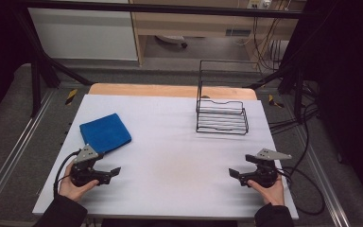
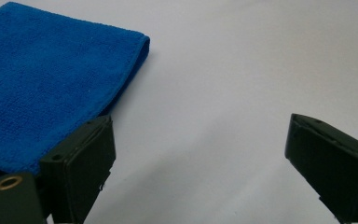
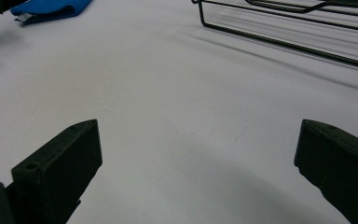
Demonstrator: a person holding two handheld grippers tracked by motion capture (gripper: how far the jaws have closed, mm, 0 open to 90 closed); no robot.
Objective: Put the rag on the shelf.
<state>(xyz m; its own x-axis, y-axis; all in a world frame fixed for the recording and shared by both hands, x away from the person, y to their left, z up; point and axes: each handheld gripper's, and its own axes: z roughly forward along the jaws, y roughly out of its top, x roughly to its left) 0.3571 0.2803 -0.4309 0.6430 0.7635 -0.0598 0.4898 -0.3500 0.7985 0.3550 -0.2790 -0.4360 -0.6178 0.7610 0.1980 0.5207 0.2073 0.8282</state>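
One blue cloth [image 1: 105,132], terry-textured, folded flat into a rough square with a doubled edge on one side; lies on the white table [image 1: 170,156] at its left half, turned at a slant. One black wire rack [image 1: 221,113], open-framed, stands well apart at the far right of the table.

Left gripper [image 1: 115,171]: held low near the table's near-left edge, just short of the cloth's near corner, pointing inward toward the centre; jaws spread wide, nothing between them. Right gripper [image 1: 232,173]: held at the near-right edge, pointing inward toward the left one; jaws likewise released and empty. Each rests in a hand, sleeves entering from below.
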